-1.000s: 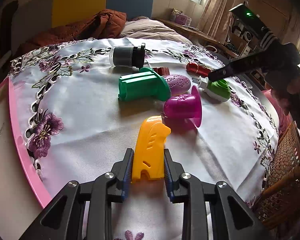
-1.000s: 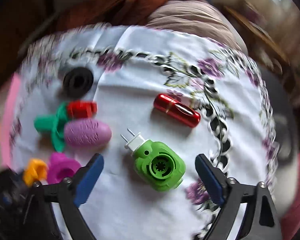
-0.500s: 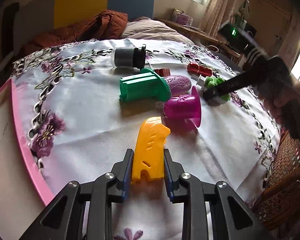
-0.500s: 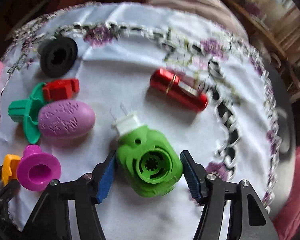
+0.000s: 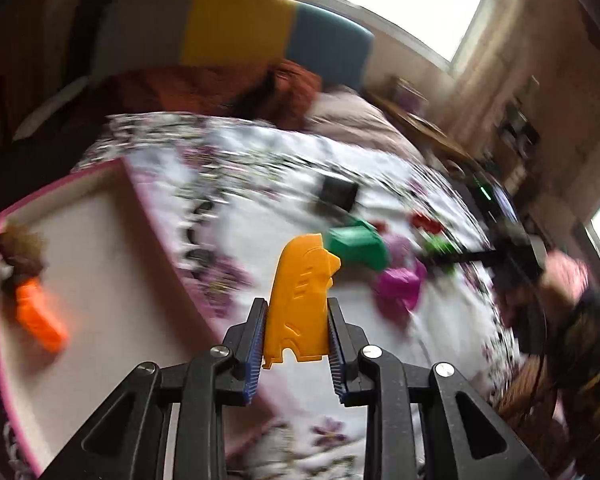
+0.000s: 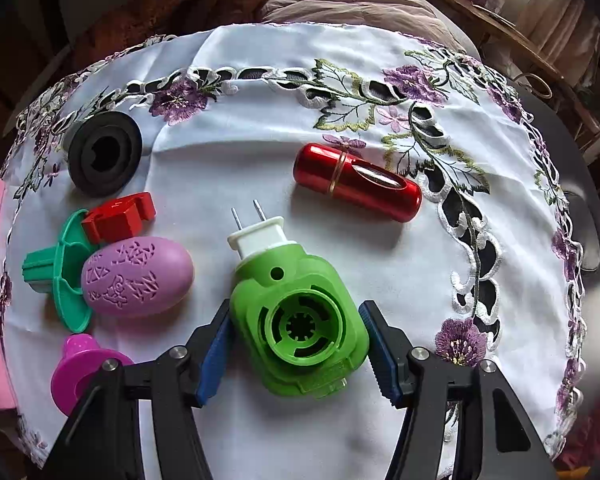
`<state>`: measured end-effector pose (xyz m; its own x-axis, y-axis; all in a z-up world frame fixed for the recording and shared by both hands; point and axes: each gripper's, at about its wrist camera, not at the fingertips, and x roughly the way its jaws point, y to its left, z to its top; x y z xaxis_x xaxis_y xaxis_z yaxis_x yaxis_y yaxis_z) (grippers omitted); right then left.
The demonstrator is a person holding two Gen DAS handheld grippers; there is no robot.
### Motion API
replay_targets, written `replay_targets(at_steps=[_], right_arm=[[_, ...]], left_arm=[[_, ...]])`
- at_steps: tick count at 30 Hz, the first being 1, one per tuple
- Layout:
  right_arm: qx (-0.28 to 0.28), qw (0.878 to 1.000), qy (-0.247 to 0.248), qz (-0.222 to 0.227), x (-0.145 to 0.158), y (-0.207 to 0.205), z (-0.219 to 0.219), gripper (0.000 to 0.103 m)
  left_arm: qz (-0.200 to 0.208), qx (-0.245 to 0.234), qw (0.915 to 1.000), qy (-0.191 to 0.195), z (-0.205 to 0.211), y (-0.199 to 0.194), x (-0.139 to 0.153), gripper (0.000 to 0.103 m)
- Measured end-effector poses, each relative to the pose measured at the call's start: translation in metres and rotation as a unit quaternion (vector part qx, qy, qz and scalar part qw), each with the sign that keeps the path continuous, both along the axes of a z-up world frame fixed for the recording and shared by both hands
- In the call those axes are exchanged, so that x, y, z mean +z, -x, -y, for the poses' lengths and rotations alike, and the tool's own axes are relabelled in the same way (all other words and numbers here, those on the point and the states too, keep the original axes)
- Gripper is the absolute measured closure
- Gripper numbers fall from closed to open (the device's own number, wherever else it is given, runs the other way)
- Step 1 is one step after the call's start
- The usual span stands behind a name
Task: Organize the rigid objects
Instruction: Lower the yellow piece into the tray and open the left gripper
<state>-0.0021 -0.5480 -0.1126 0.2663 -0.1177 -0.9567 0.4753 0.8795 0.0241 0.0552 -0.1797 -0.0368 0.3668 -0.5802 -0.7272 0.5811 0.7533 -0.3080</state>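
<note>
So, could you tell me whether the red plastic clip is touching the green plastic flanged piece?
Touching: the right wrist view shows the red plastic clip resting against the green plastic flanged piece's rim.

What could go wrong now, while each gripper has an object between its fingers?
1. The left gripper clamps only the lower end of the yellow piece, so it may pivot or slip out before it reaches the pink tray.
2. The right gripper, whose jaws have just been closing, holds the green plug-in device on rounded sides; it may twist or pop out when lifted.
3. The magenta cup lies close to the right gripper and may get knocked.
</note>
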Motion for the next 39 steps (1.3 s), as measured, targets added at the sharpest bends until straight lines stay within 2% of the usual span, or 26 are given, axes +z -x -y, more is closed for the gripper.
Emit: replay_targets(at_steps=[4,7,13,17,26,29,32,39], right_arm=[[0.007,1.0,0.013,0.001,0.004,-0.004,-0.009,0.041],[0.011,1.0,0.02,0.0,0.004,-0.007,-0.013,0.041],[0.018,0.999,0.028,0.0,0.006,-0.005,-0.014,0.041],[0.022,0.999,0.032,-0.001,0.006,-0.006,-0.014,0.041],[0.032,0.999,0.036,-0.001,0.006,-0.006,-0.014,0.041],[0.032,0.999,0.036,-0.001,0.006,-0.007,-0.014,0.041],[0.032,0.999,0.036,-0.002,0.006,-0.007,-0.014,0.041],[0.031,0.999,0.035,-0.003,0.006,-0.007,-0.015,0.041]], left_arm=[[-0.015,0.079,0.9966,-0.016,-0.039,-0.047,-0.003,0.076],[-0.029,0.12,0.992,-0.025,-0.06,-0.078,-0.01,0.076],[-0.056,0.15,0.9865,-0.035,-0.072,-0.111,-0.028,0.076],[-0.063,0.169,0.9818,-0.061,-0.069,-0.126,-0.042,0.076],[-0.032,0.183,0.9741,-0.129,-0.055,-0.14,-0.058,0.075],[-0.031,0.181,0.9747,-0.128,-0.055,-0.139,-0.056,0.069],[-0.012,0.184,0.9736,-0.135,-0.056,-0.132,-0.051,0.066],[0.032,0.164,0.9772,-0.131,-0.055,-0.105,-0.03,0.062]])
